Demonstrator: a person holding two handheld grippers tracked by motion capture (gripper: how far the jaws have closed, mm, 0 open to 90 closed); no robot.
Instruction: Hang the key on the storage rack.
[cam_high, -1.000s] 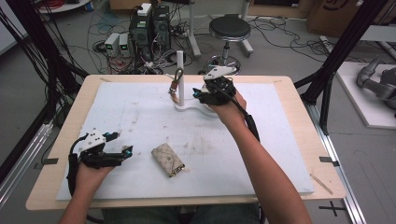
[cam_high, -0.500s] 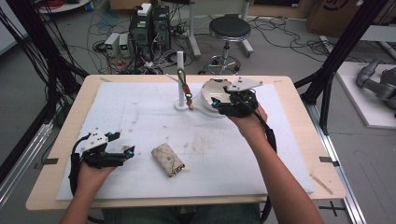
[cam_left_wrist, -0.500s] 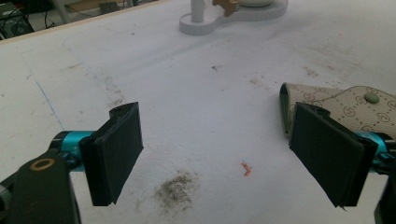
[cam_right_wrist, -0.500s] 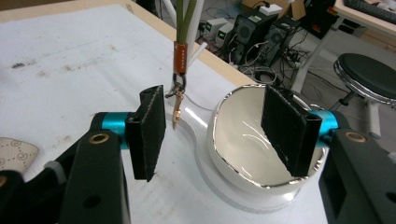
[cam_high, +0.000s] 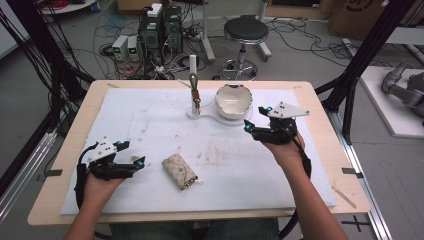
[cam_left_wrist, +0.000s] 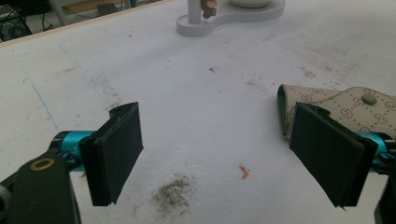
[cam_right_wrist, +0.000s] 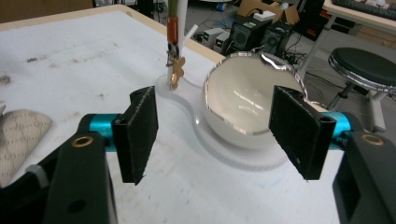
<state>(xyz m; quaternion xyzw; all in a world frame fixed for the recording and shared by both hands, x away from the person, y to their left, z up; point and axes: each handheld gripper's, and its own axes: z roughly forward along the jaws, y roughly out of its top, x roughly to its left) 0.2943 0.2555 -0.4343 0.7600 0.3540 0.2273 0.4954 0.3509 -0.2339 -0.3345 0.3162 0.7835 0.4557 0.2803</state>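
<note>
1. Your left gripper (cam_high: 135, 162) is resting low at the near left of the table (cam_high: 60, 165), its jaws standing wide apart with nothing between them.
2. In the left gripper view, that same gripper (cam_left_wrist: 219, 154) is looking along the white mat (cam_left_wrist: 196, 93), and the right-hand pad is sitting just in front of the key pouch (cam_left_wrist: 327, 105) without pressing on it.
3. The key pouch (cam_high: 180, 171), beige and patterned, is lying flat on the mat just to the right of your left gripper, near the front middle of the table.
4. Your right gripper (cam_high: 250, 127) is hovering further back on the right side, jaws parted and holding nothing; they have just been opening wider.
5. In the right gripper view, those jaws (cam_right_wrist: 212, 135) are framing the white bowl (cam_right_wrist: 247, 105) from a little way off, apart from it.
6. The bowl (cam_high: 233, 101) is sitting tilted on the white stand (cam_high: 212, 116), just beyond and to the left of your right gripper.
7. A key (cam_high: 196, 95) is hanging from the stand's upright post (cam_high: 192, 75), beside the bowl, toward the far edge.
</note>
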